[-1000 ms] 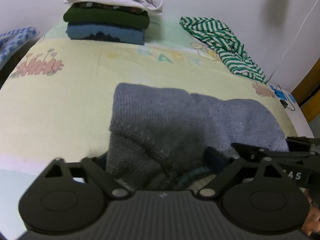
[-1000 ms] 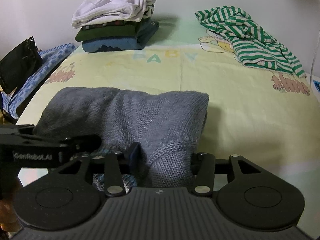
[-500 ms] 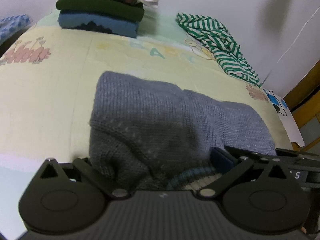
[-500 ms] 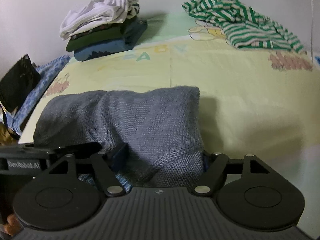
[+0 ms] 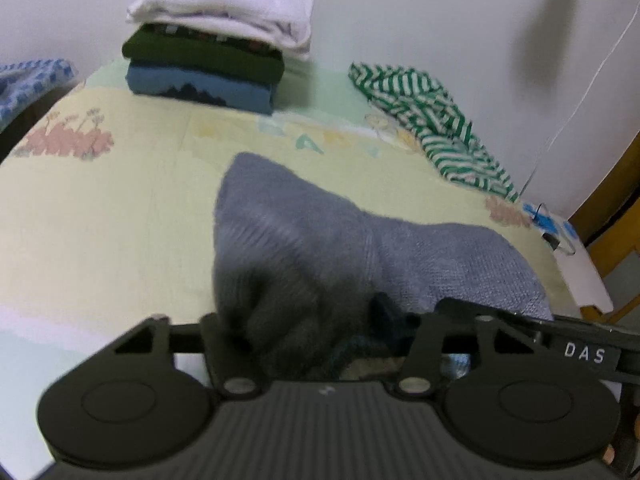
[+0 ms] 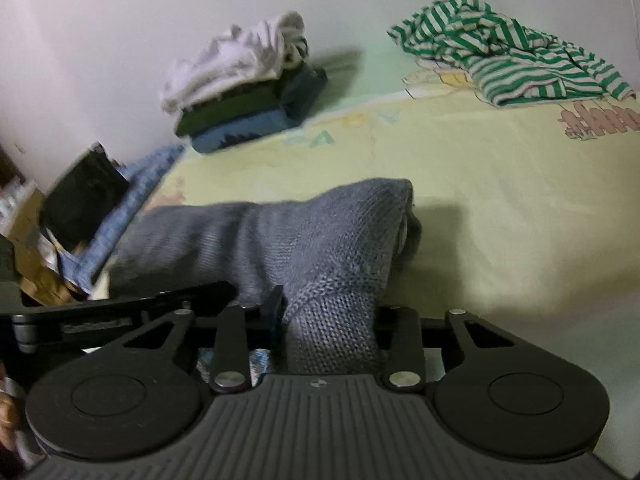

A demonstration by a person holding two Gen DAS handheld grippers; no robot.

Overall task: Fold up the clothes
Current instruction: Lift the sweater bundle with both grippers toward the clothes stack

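Note:
A grey knit sweater (image 5: 440, 256) (image 6: 280, 232) lies folded on the yellow printed bed sheet (image 5: 100, 220) (image 6: 500, 200). My left gripper (image 5: 304, 320) is at the sweater's near edge, its jaws closing, with a thick bunch of knit filling the gap and pulled up into a peak. My right gripper (image 6: 328, 312) is at the other near corner, its jaws also closing, with a wad of grey knit pressed between its pads. Each gripper shows at the edge of the other's view, close alongside.
A stack of folded clothes (image 5: 208, 64) (image 6: 244, 96) sits at the far wall. A green-and-white striped garment (image 5: 432, 120) (image 6: 512, 60) lies crumpled at the far right. A blue checked cloth (image 6: 132, 200) and a black bag (image 6: 80, 200) are off the bed's left side.
Both pairs of jaws opened wide, then narrowed onto the sweater's near edge. The knit now bunches up into a raised peak, and the right view has tilted.

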